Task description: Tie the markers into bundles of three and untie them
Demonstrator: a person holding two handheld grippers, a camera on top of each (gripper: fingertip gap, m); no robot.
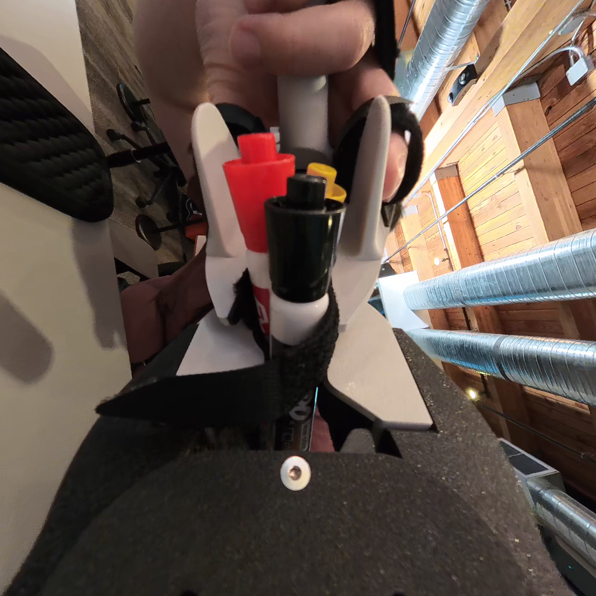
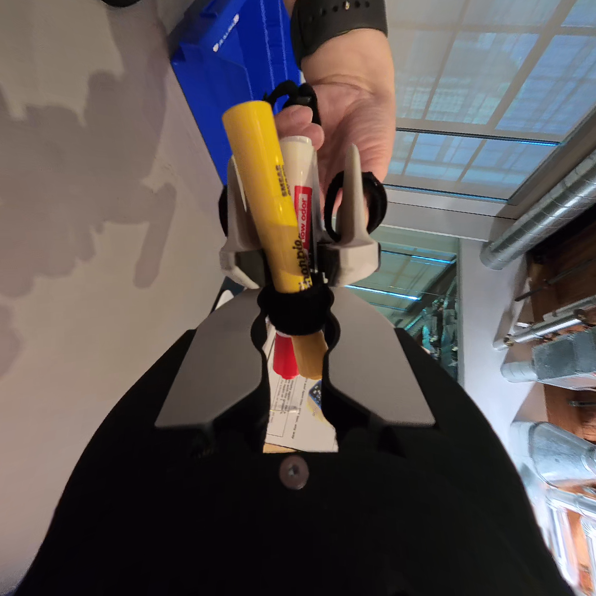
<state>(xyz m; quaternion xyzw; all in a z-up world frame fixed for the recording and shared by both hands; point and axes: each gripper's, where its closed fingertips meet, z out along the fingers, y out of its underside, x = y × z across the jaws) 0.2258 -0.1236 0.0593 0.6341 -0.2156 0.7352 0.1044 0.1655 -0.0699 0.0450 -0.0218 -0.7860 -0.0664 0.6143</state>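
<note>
— Where's the bundle?

— Between my tongs: my left gripper (image 1: 290, 325) and right gripper (image 2: 295, 314) both seem clamped on the black strap (image 2: 294, 311) binding the markers (image 2: 274, 209).

Left gripper (image 1: 292, 329): grey fingers, black body, silver screw (image 1: 295, 472). Right gripper (image 2: 295, 314): same build. Dark wristband (image 2: 338, 22).

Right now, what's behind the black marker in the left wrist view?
Behind the black marker: the red marker beside it, and a yellow cap peeking out. The yellow marker's body is covered. The black strap wraps the bundle.
</note>
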